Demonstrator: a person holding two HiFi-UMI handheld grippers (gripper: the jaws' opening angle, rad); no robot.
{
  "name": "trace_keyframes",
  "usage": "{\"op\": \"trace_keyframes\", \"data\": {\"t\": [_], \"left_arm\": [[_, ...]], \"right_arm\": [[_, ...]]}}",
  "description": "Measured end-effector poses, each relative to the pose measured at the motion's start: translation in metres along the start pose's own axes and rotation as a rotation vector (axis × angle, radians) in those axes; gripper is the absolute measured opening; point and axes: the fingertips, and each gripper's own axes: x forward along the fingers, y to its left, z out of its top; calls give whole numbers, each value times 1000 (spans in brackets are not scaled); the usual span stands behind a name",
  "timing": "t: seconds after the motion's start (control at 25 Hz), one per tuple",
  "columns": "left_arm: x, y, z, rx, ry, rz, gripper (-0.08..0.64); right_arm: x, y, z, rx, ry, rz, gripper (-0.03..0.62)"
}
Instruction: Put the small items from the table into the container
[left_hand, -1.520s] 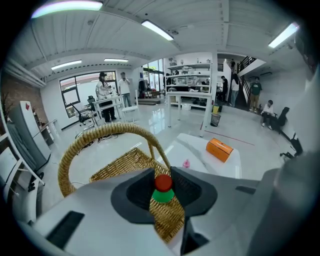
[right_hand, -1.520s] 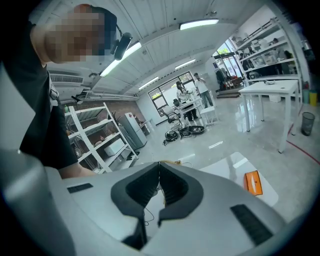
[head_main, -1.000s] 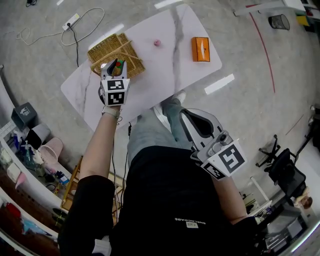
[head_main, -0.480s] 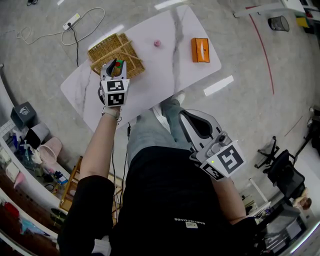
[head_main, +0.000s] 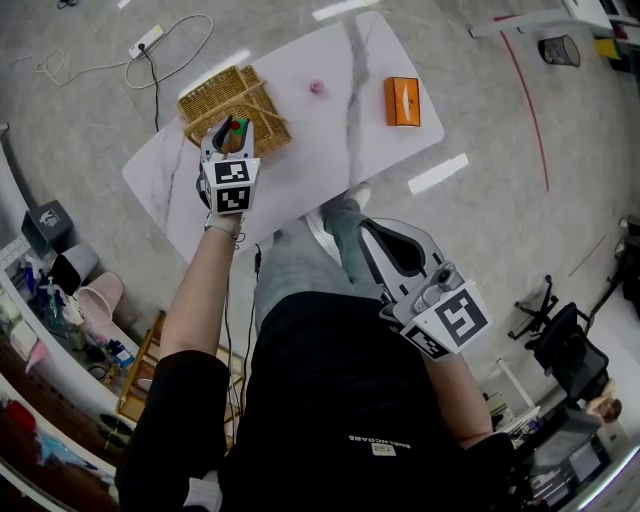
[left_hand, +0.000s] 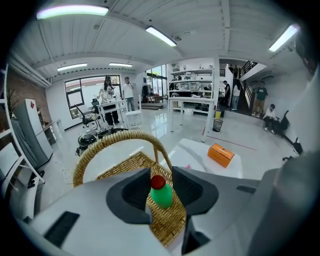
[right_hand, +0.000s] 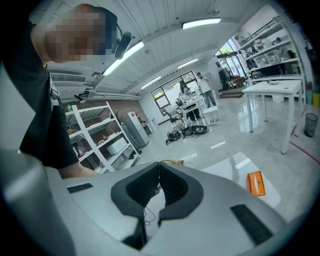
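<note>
Closest to you, your right tool (right_hand: 159, 166) hangs low beside your body (well back from the counter). Its two jaws are pressed together, and nothing is between them.

Further out, your left arm is stretched forward. Your left tool (left_hand: 160, 186) hovers over the near edge of the basket (head_main: 215, 95). Its jaws are opening right now. A little green bottle (left_hand: 162, 196) with a red cap stands upright between them. You can see a gap between the bottle and the right jaw. The left jaw is just beside the cap, and you cannot tell if it touches. Behind the bottle you see the woven inside of the basket, so the bottle is over the basket and not over the bare counter.

The basket is brown wicker with a tall curved handle (left_hand: 115, 141). It sits on the left part of the white counter (head_main: 300, 150), which has grey lines running across it.

Past the basket, to the right, a small pink thing (head_main: 316, 87) lies alone on the counter, well apart from the basket. Further right is an orange box (head_main: 402, 100), near the counter's right edge.

Beyond the counter, a white power strip (head_main: 146, 40) lies on the grey floor with its cord in loops.
</note>
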Motion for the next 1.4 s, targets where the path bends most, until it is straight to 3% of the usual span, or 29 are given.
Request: {"op": "trace_keyframes", "data": {"t": [0.52,1.04,1.4], "left_arm": [[-20,0,15,-41,-45,13,118],[-122,-22,126,-17,-224,-77,118],[-206,-74,200,15,-345,-185,118]], "right_arm": [[-3,4,10,-24,-18,22,11],[-11,5,66,-54,-136,49,11],[-31,6,95,-41,-209,80,11]]}}
